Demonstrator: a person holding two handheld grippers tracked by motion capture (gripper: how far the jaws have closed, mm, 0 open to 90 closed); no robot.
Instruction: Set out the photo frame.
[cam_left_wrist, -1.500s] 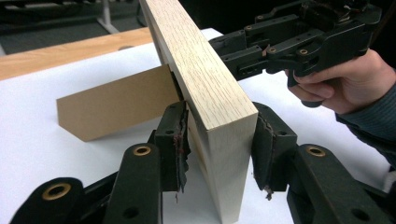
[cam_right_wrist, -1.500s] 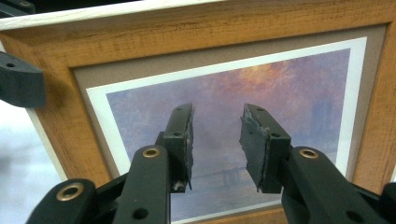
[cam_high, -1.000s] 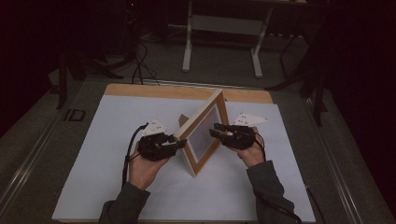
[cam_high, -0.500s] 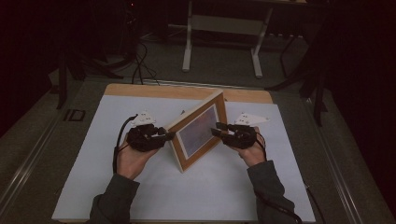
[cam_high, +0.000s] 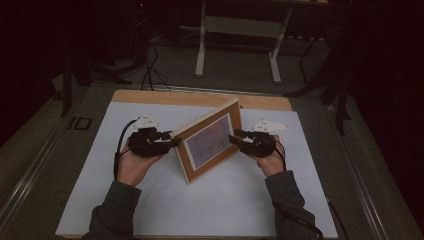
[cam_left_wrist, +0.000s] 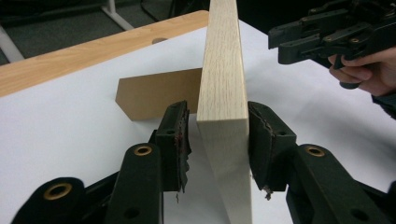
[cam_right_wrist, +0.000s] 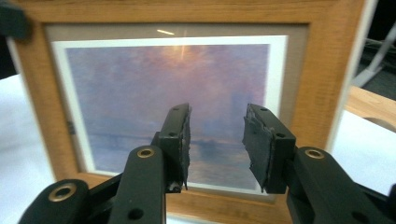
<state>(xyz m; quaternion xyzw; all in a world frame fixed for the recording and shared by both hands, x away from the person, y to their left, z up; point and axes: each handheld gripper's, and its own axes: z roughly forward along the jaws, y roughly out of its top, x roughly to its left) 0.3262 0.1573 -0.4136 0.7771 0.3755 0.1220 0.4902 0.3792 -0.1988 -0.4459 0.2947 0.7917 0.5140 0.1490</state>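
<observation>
One picture frame (cam_high: 210, 140), wood-bordered with a hazy purple print behind glass, stands upright near the middle of the tabletop (cam_high: 100, 200), closer to the far edge, turned at an angle. One flat stand leg (cam_left_wrist: 156, 93) props it from behind, which judging by the lean is why it stays up. Left gripper (cam_left_wrist: 217, 144): jaws straddle the frame's side edge; the right pad looks to touch the wood, a gap shows at the left pad, so not clamped, likely steadying. Right gripper (cam_right_wrist: 215, 142): jaws spread, empty, facing the glass just short of it. Two grippers, two hands, one white sheet on the tabletop.
</observation>
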